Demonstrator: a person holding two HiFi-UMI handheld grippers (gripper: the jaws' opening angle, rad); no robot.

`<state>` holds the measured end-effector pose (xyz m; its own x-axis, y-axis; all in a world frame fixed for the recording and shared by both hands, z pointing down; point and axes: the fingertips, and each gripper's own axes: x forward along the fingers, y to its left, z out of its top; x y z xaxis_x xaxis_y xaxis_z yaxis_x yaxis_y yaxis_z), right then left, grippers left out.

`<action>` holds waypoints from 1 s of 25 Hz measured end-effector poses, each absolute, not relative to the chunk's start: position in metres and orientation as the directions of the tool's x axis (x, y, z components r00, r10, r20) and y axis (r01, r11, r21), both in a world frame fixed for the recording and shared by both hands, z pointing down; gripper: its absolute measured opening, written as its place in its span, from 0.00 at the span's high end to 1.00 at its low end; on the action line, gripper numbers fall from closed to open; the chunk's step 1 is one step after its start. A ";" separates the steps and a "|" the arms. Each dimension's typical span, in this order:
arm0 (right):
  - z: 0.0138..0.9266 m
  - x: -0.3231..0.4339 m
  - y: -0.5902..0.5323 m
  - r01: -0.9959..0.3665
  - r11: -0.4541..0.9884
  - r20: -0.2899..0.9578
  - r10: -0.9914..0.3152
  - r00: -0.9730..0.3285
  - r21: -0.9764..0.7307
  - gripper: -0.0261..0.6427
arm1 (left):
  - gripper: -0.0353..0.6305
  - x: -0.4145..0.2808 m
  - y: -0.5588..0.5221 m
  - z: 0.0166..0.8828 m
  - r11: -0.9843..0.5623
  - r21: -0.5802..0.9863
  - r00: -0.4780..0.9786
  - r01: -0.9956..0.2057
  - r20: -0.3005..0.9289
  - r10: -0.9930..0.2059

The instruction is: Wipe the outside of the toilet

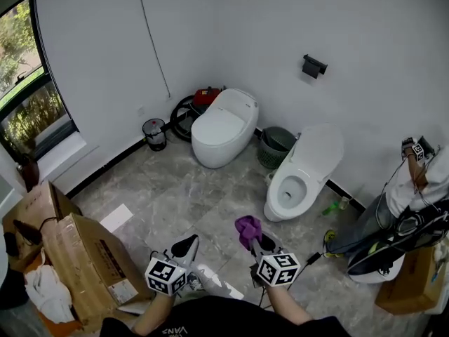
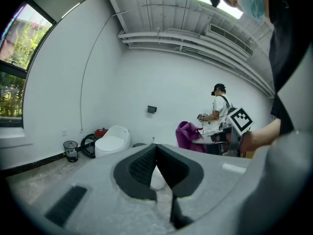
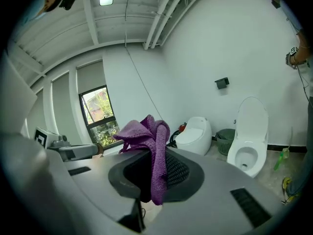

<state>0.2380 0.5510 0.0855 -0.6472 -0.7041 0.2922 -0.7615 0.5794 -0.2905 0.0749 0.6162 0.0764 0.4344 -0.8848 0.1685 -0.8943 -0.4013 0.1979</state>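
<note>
Two white toilets stand by the far wall: one with its lid down (image 1: 224, 126) (image 2: 113, 140) (image 3: 195, 133), one with its lid up (image 1: 302, 174) (image 3: 249, 143). My right gripper (image 1: 254, 241) (image 3: 155, 151) is shut on a purple cloth (image 1: 248, 229) (image 3: 152, 141), which drapes over its jaws and also shows in the left gripper view (image 2: 188, 135). It hovers over the floor, short of the open toilet. My left gripper (image 1: 191, 242) (image 2: 156, 148) is beside it, shut with nothing held.
Open cardboard boxes (image 1: 77, 258) stand at the left. A small bin (image 1: 154, 133), a red vacuum with its hose (image 1: 193, 104) and a green basket (image 1: 276, 146) line the wall. A green bottle (image 1: 331, 207) lies by the open toilet. A person (image 1: 414, 188) crouches at the right.
</note>
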 end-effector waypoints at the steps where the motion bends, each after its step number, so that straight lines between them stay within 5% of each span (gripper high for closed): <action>1: 0.086 0.230 0.542 -0.765 0.574 0.293 -0.707 -0.643 -0.292 0.90 | 0.95 0.066 0.608 0.077 -0.406 0.199 0.439 -0.892 0.172 -0.882; 16: 0.088 0.157 0.459 -0.802 0.517 0.319 -0.738 -0.594 -0.299 0.90 | 0.95 -0.007 0.511 0.086 -0.485 0.233 0.530 -0.843 0.199 -0.825; 25: 0.098 0.142 0.375 -0.782 0.545 0.332 -0.708 -0.623 -0.304 0.90 | 0.95 -0.032 0.444 0.094 -0.400 0.255 0.455 -0.880 0.212 -0.865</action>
